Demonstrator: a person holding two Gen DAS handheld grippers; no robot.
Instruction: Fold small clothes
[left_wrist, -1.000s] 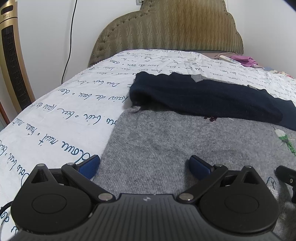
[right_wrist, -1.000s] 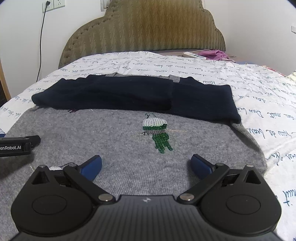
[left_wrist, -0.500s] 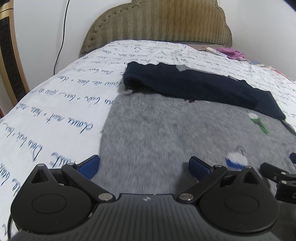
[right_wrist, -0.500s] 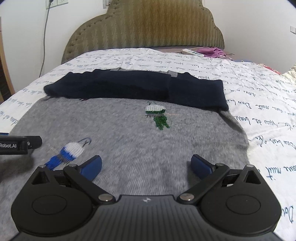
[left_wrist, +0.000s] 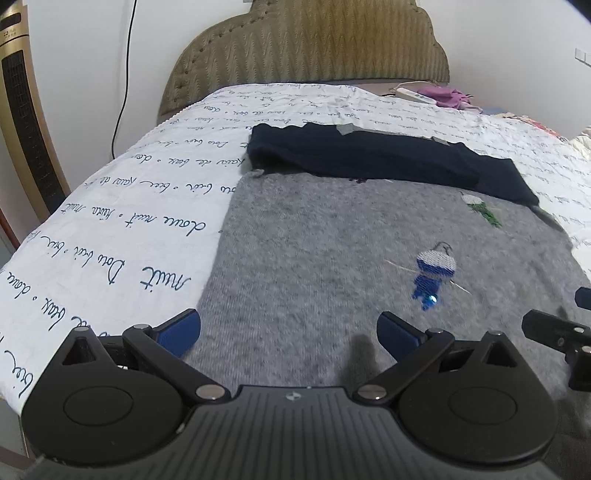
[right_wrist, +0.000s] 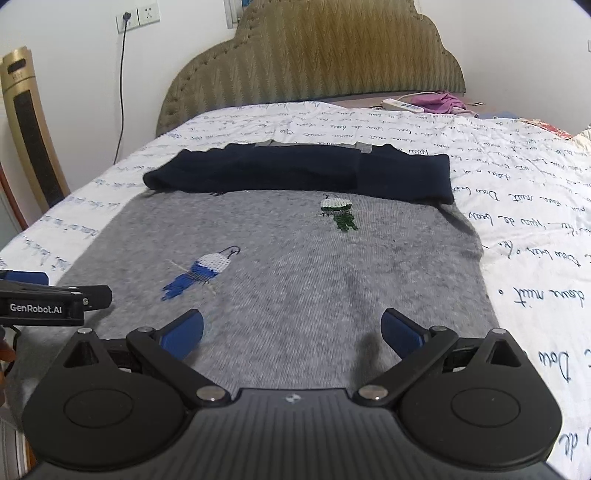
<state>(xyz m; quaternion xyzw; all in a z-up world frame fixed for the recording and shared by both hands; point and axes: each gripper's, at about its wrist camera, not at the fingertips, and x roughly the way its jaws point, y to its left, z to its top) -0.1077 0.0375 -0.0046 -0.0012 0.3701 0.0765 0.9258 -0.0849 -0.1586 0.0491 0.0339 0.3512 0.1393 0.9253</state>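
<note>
While both tongs, left (left_wrist: 288, 326) and right (right_wrist: 291, 326), gape empty above the grey sweater (right_wrist: 288, 266), its navy sleeves (right_wrist: 303, 171) lie folded across its far end.

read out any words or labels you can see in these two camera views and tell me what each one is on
"GenRobot.AI": white lettering on the side of the left gripper, seen in the right wrist view.
"nuit": blue cursive printed on the white bedsheet; the rest of that script is too distorted to read reliably.
Tower fan: small marking at the top, too small to read.
</note>
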